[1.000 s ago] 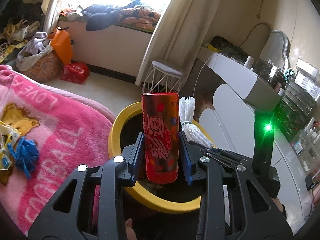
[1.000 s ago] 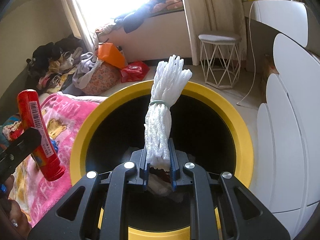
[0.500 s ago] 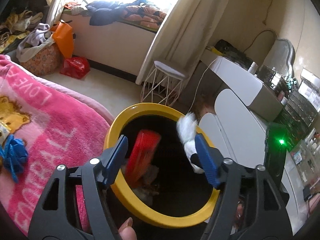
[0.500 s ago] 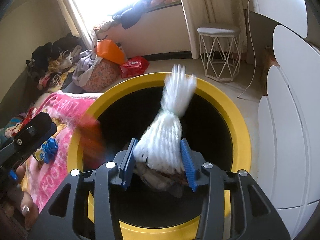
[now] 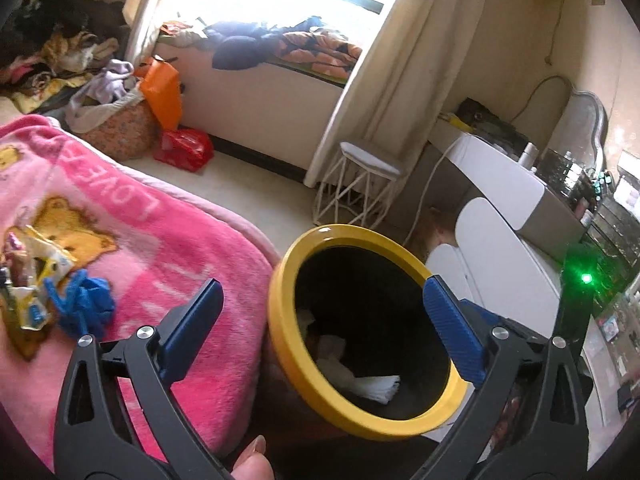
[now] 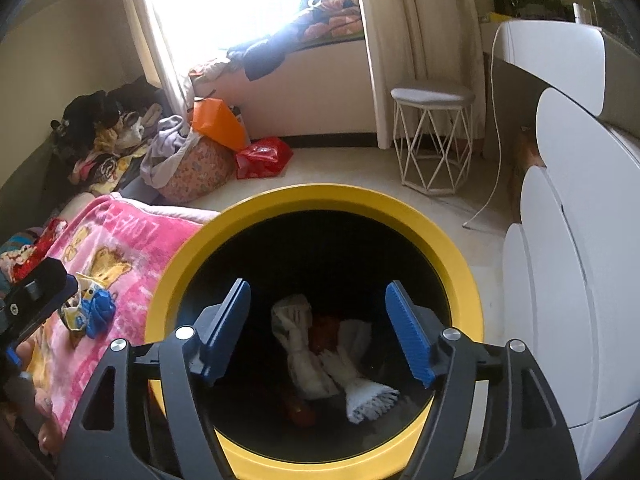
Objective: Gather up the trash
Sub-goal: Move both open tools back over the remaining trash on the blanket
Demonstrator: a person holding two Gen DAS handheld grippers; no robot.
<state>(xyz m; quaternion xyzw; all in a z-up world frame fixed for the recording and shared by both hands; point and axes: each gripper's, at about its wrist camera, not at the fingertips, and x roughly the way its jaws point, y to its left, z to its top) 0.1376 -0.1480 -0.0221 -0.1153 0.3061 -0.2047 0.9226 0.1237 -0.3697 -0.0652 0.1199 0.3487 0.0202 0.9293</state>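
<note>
Blanket (image 5: 132,248), pink and printed with bears, covers the bed where we see the remaining litter. Just beside its edge stands the bin (image 6: 316,208), black inside with a yellow rim. Both our grippers hang above the bin mouth. Our left gripper (image 5: 320,326) has its blue pads spread wide and holds nothing; one pad sits over the blanket edge, the other over the far side of the rim. Our right gripper (image 6: 318,332) is likewise wide open and empty, both pads over the dark interior. At the bottom of the bin lie the white foam net (image 6: 370,398), a crumpled pale wrapper (image 6: 294,320) and something red (image 6: 326,330), all touching. On the blanket, near its edge facing the bin, a crumpled blue glove (image 5: 82,306) touches a yellow-and-white snack wrapper (image 5: 34,280).
</note>
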